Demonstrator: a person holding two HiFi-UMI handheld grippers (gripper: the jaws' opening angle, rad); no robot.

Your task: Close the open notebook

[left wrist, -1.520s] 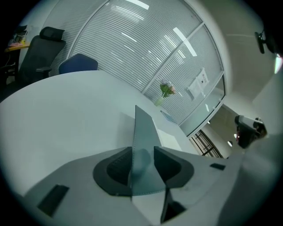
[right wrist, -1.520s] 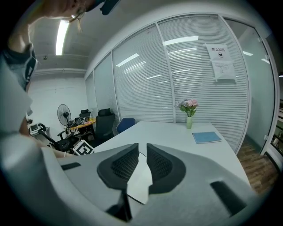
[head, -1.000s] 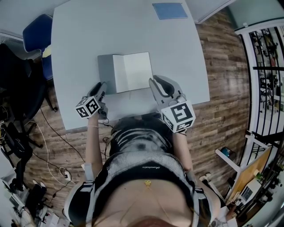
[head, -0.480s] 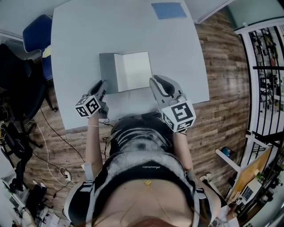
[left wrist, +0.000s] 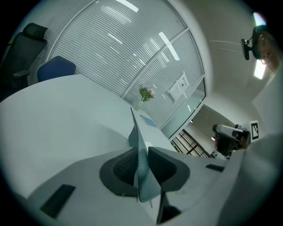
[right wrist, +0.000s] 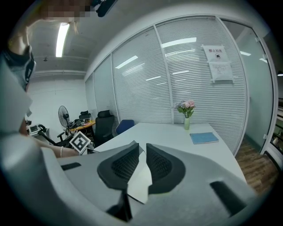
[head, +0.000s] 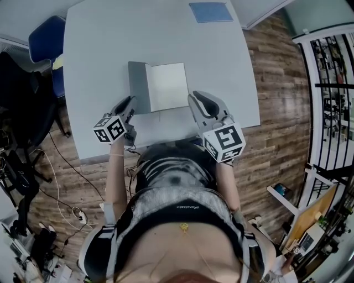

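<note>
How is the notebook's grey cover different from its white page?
The grey cover is dark and tilts up off the table; the white page is bright and lies flat. From above, the grey cover looks narrower than the white page. Both belong to the same open notebook.

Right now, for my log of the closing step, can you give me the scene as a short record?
notebook: open on the grey table
left cover: tilted up off the pages
left gripper: jaws have just been closing, pinched on that cover's near edge
right gripper: at the notebook's near right corner; narrow gap, white page showing in it, grip unclear
also on table: blue book at the far edge
</note>
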